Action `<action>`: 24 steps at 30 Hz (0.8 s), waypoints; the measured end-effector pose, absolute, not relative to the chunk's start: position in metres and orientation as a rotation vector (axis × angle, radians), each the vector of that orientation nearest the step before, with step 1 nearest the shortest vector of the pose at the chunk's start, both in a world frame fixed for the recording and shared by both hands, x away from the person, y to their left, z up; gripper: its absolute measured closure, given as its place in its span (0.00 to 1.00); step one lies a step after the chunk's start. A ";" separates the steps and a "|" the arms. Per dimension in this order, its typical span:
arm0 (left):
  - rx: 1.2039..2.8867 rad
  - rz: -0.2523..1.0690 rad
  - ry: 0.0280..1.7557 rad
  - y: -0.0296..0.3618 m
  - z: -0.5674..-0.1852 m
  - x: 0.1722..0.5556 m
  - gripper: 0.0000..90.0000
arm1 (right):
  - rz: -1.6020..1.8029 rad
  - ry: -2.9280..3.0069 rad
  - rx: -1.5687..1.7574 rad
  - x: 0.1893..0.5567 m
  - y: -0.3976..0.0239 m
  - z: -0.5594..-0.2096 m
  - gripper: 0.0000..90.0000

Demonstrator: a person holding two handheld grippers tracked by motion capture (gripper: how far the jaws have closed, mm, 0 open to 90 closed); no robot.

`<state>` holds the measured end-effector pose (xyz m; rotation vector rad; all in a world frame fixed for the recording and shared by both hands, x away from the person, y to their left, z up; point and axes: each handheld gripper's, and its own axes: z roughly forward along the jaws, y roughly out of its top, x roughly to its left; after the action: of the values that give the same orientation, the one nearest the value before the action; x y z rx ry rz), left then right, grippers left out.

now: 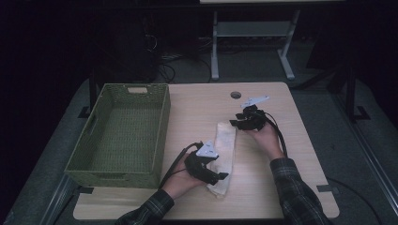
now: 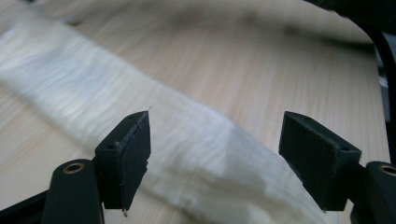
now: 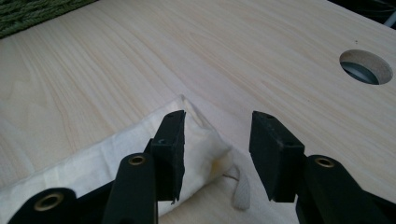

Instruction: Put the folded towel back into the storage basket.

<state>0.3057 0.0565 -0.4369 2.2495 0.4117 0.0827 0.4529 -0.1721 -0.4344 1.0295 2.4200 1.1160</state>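
A folded cream cloth [image 1: 226, 136] lies as a long strip on the wooden table [image 1: 263, 187], running from the middle toward the front edge. My left gripper [image 1: 220, 177] hovers at the strip's near end; in the left gripper view its jaws [image 2: 217, 121] stand wide open with the cloth [image 2: 70, 88] passing beneath them, untouched. My right gripper [image 1: 236, 123] is at the far end. Its jaws [image 3: 218, 121] are open, and the cloth's corner [image 3: 201, 140] with a short tape loop lies under them beside one finger.
A green woven basket [image 1: 162, 136] stands on the table's left half, its corner showing in the right gripper view [image 3: 28, 14]. A round cable hole [image 1: 235, 95] [image 3: 365, 66] sits near the table's far edge. A desk frame stands on the floor beyond.
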 end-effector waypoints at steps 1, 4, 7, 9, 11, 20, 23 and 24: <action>2.250 0.083 0.412 0.056 -0.437 0.306 0.27 | 1.116 2.420 1.029 0.453 -0.172 -0.434 0.60; 2.308 0.061 0.330 0.053 -0.446 0.311 0.27 | 1.115 2.422 1.032 0.452 -0.173 -0.436 0.59; 2.332 0.035 0.306 0.055 -0.450 0.313 0.26 | 1.109 2.426 1.025 0.452 -0.173 -0.436 0.59; 2.345 0.017 0.293 0.056 -0.455 0.314 0.25 | 1.109 2.429 1.024 0.451 -0.172 -0.437 0.58; 2.356 0.004 0.289 0.054 -0.460 0.315 0.24 | 1.107 2.433 1.023 0.452 -0.171 -0.439 0.57; 2.392 0.085 0.262 0.048 -0.467 0.312 0.30 | 1.089 2.452 1.032 0.455 -0.162 -0.446 0.53; 2.381 0.102 0.295 0.052 -0.465 0.317 0.53 | 1.086 2.453 1.037 0.455 -0.161 -0.447 0.52; 2.381 0.102 0.298 0.053 -0.465 0.319 0.57 | 1.086 2.454 1.035 0.456 -0.161 -0.447 0.52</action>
<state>0.3187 0.0532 -0.4650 2.3810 0.2982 0.1016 0.4556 -0.1607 -0.4474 1.0355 2.4542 1.0864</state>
